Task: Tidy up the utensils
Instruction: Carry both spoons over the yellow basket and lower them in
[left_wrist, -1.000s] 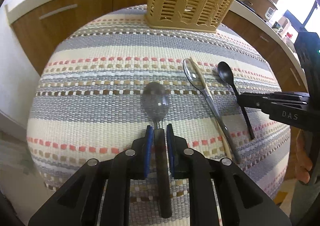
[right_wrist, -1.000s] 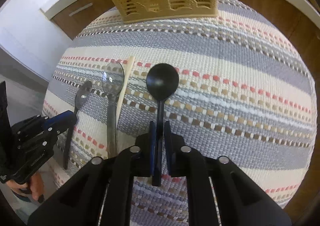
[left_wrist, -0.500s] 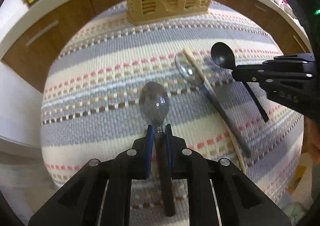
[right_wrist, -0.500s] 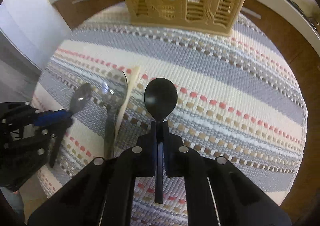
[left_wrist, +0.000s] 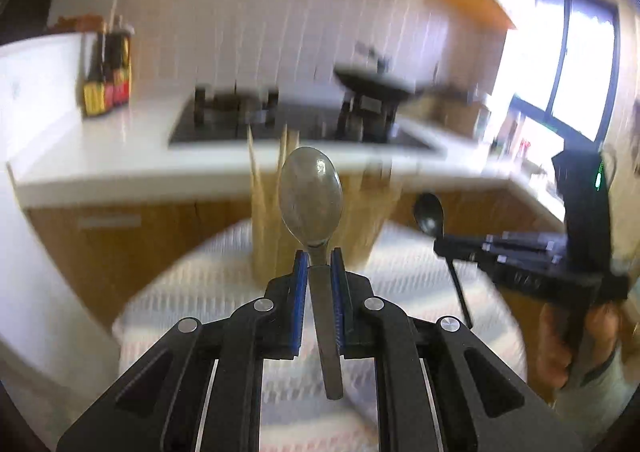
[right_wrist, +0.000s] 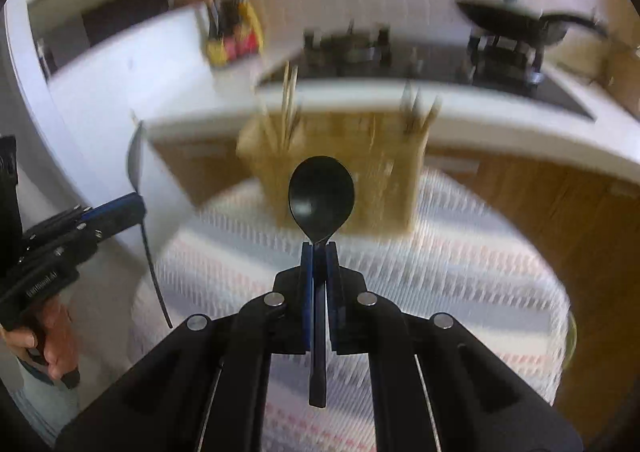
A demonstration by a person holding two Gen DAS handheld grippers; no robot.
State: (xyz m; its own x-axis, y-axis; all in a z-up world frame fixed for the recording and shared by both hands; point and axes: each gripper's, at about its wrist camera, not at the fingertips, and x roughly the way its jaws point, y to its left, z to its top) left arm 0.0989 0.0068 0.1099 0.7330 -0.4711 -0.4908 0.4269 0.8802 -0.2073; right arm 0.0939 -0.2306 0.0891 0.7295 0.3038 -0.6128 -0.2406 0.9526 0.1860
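Note:
My left gripper (left_wrist: pixel 319 256) is shut on a grey metal spoon (left_wrist: pixel 311 199), held up in the air with its bowl forward. My right gripper (right_wrist: pixel 319 248) is shut on a black spoon (right_wrist: pixel 321 199), also lifted. Each shows in the other view: the black spoon (left_wrist: pixel 430 214) at the right, the grey spoon (right_wrist: pixel 136 162) at the left. A tan slotted utensil basket (right_wrist: pixel 332 156) stands at the far edge of the striped table, with chopsticks (right_wrist: pixel 289 92) sticking up from it. In the left wrist view the basket (left_wrist: pixel 268 228) is partly behind the spoon.
The striped woven cloth (right_wrist: pixel 460 272) covers the round table below both grippers. Behind it runs a white kitchen counter (left_wrist: pixel 120 148) with a hob, a black pan (right_wrist: pixel 516 28) and sauce bottles (left_wrist: pixel 106 72). Wooden cabinets (right_wrist: pixel 560 204) stand under the counter. Both views are blurred.
Both grippers have lifted their spoons off the cloth and tilted up, so the counter and wall fill the views. The clear spoon and chopstick on the table have dropped out of sight.

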